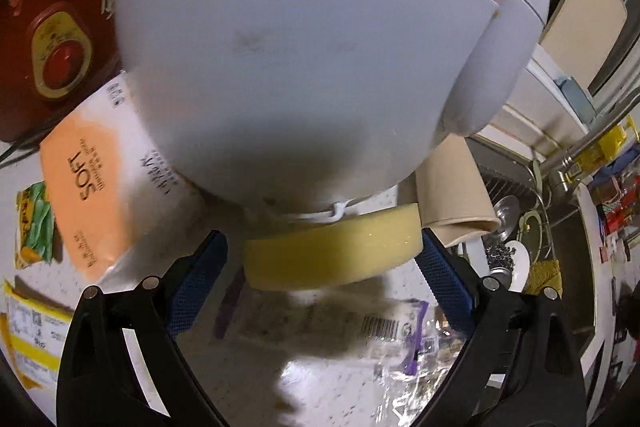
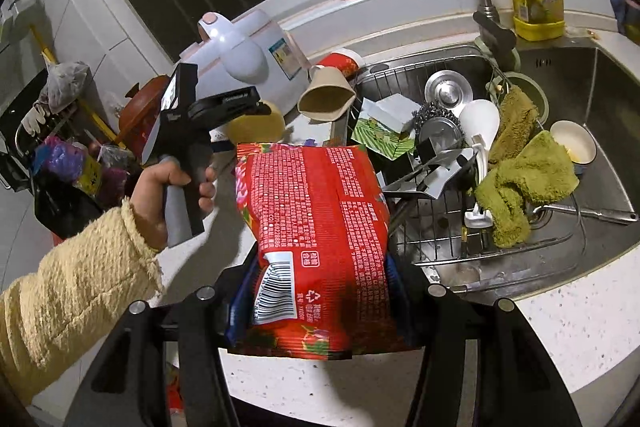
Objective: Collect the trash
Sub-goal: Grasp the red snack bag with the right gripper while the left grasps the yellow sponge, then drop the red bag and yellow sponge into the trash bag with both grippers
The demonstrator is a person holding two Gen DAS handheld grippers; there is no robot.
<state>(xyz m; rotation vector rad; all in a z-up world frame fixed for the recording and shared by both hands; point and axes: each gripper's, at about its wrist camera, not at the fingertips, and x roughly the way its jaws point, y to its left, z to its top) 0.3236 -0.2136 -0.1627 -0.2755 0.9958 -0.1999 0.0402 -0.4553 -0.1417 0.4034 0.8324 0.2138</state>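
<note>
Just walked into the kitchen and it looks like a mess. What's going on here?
A person is clearing trash from a cluttered counter beside the sink, with a gripper in each hand. The right gripper is clamped on a red snack bag. The left gripper has a yellow sponge between its fingers at the foot of a white cooker; whether it grips it is unclear. A paper cup and wrappers lie nearby.

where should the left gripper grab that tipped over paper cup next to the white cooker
Grip the paper cup across its side wall, just behind the open rim. It lies on its side with the mouth toward the right wrist camera, base toward the white rice cooker. Come from above, jaws spanning the cup's width. The left gripper stands open at a yellow sponge, beside the cup.
</note>
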